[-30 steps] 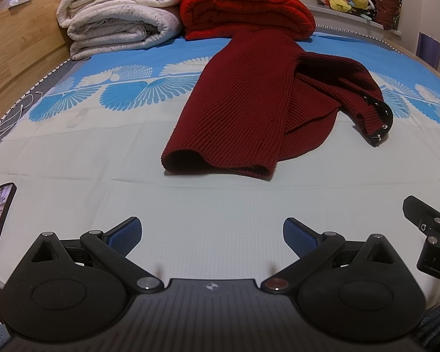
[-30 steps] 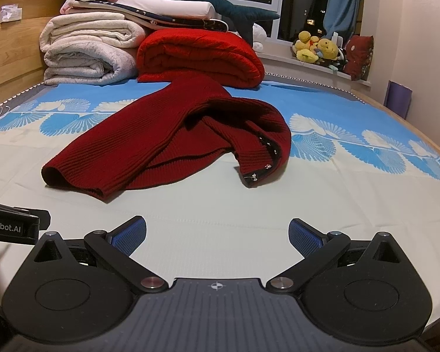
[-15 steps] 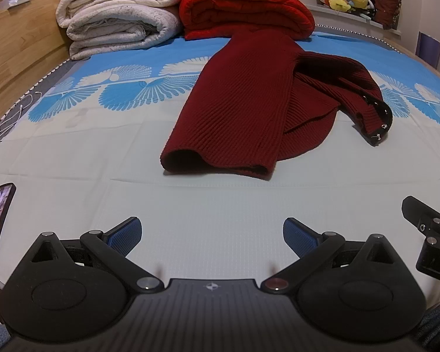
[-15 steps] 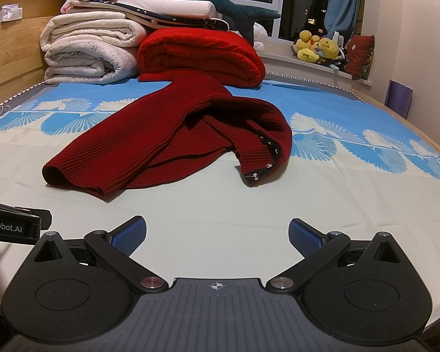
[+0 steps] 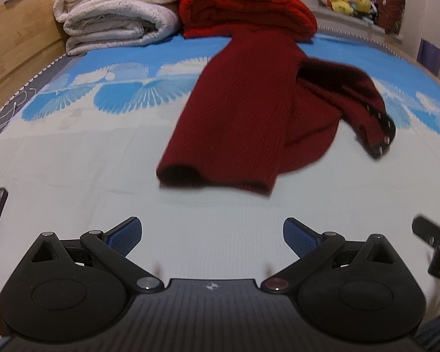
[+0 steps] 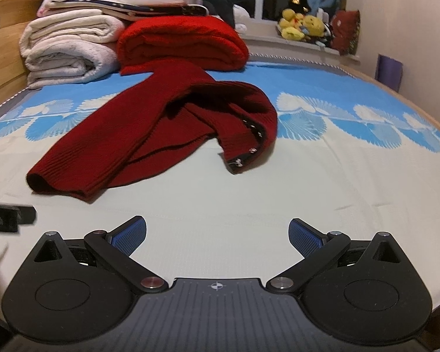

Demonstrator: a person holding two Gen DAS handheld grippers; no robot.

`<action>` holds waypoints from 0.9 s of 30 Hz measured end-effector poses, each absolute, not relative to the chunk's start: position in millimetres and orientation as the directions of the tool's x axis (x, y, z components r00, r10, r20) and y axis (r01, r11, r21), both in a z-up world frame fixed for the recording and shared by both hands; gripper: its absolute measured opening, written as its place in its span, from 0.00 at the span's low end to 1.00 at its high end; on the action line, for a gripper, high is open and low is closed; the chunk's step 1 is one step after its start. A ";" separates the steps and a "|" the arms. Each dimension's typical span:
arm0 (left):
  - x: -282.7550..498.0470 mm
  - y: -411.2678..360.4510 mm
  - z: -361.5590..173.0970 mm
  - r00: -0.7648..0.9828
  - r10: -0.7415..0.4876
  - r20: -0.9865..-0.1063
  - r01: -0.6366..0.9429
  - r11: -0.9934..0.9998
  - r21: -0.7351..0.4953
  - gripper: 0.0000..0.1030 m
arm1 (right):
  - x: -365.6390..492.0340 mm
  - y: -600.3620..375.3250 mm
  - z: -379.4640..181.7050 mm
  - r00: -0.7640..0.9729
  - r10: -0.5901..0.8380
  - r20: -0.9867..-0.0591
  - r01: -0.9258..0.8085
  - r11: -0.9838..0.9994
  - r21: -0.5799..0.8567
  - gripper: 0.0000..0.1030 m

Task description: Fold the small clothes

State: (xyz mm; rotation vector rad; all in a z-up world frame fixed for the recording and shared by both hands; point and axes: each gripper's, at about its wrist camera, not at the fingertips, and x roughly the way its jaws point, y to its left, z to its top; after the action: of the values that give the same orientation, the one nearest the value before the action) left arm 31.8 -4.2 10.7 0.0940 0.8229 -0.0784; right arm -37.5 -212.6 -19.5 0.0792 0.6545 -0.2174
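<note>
- The left gripper (image 5: 210, 233) hovers over the bed sheet (image 5: 73, 161), jaws spread wide, holding nothing.
- The right gripper (image 6: 217, 234) is likewise wide apart and empty.
- The dark red knit sweater (image 5: 249, 111) lies crumpled ahead of both grippers, well clear of their fingertips.

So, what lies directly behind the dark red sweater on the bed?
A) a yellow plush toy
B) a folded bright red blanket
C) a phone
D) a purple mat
B: in the right wrist view the dark red sweater runs back to the folded bright red blanket, which sits on the bed beside the rolled white blankets. Both grippers, left and right, are open and empty.
</note>
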 end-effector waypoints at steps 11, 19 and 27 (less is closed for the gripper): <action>124.1 -149.4 34.1 0.656 -0.304 -0.691 0.455 0.890 0.041 1.00 | -35.0 -308.3 -1.4 0.673 -0.335 -0.660 0.561 0.812 0.160 0.99; 169.0 -320.8 -14.9 0.545 -0.352 -0.761 0.620 0.781 0.082 0.92 | -50.2 -346.7 -14.9 0.612 -0.313 -0.726 0.660 0.708 0.251 0.99; 217.0 -329.6 9.5 0.561 -0.299 -0.772 0.547 0.834 0.075 0.07 | -59.1 -361.1 -19.4 0.608 -0.274 -0.745 0.671 0.678 0.299 0.99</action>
State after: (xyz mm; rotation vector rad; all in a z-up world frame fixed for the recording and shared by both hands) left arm 217.0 -329.6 9.5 0.3241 0.8375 -0.5088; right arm -59.1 -361.1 -19.4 0.6089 0.7254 -0.5865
